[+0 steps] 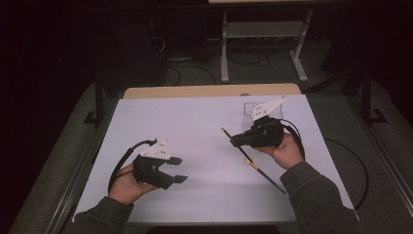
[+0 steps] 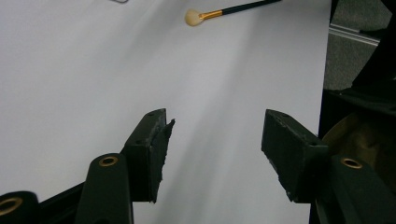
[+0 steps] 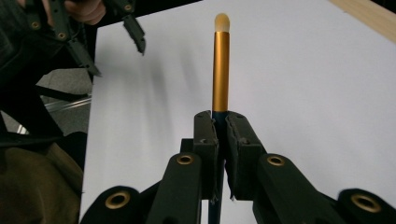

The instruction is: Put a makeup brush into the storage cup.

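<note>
Brush point(image 3: 221, 65) sits clamped in your right gripper point(image 3: 222, 122), jaws pinched tight on the dark handle just below the gold ferrule; pale bristle tip points away from you in the right gripper view. From the high view, the brush point(image 1: 253, 161) runs diagonally under your right hand point(image 1: 282, 152), tip end up-left, handle tail trailing down-right toward your sleeve, over the white sheet point(image 1: 204, 146). Can't tell from the high view whether the tail touches the sheet.

Your left gripper point(image 2: 212, 140) is wide apart w/ nothing btwn the pads, just bare sheet under it. In the high view it point(image 1: 176, 169) is at the lower left of the sheet, well apart from the brush, jaws pointing right toward the middle.

Room: the middle of the sheet btwn the two grippers is bare white, same for the far-left part. A small clear box point(image 1: 253, 109) stands just behind your right gripper, near the sheet's far edge. Beyond that, a strip of wooden table edge point(image 1: 209, 91). Right edge of the sheet is close to your right forearm; the left gripper view has that edge point(image 2: 327, 56) w/ grey floor past it. Near edge of the sheet is just ahead of both sleeves.
</note>
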